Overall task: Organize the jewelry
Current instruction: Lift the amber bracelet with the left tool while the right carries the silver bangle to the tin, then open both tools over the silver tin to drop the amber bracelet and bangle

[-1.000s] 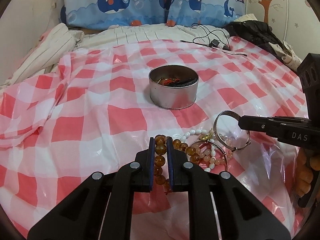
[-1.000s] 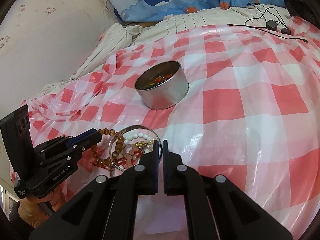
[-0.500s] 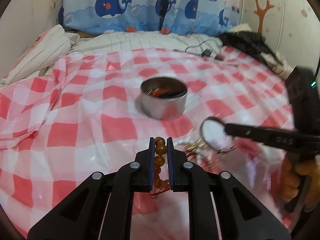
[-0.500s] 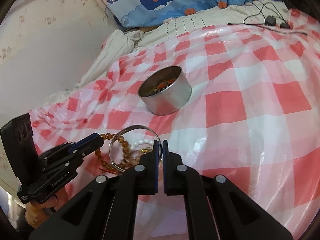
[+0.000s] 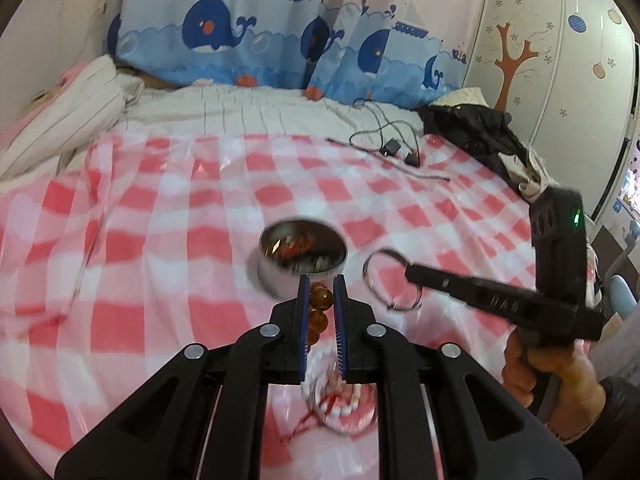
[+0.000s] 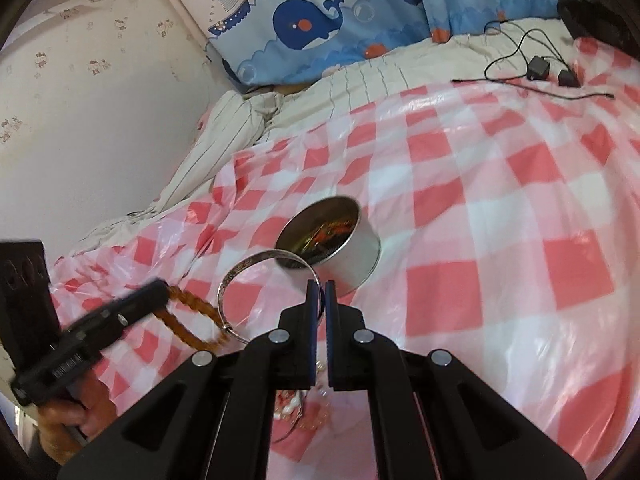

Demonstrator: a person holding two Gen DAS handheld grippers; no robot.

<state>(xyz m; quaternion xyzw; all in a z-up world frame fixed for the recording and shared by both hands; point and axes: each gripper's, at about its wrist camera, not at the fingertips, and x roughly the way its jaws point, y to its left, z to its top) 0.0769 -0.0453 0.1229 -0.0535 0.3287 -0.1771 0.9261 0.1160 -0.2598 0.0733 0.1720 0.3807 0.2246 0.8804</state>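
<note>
A bed carries everything here, draped in a glossy red-and-white checked plastic sheet (image 5: 168, 216). Sitting on the sheet, just ahead of the left claw's tips, is a round metal tin (image 5: 302, 258) with its top open and small mixed pieces inside. Below and behind those tips, a blurred heap of pale beaded bracelets (image 5: 344, 408) lies on the checks. Far beyond the tin, a black charger and cable (image 5: 394, 148) rest at the sheet's far edge, with dark clothing (image 5: 476, 132) bunched to their right. Striped bedding (image 5: 76, 112) is rumpled far off to the left.
</note>
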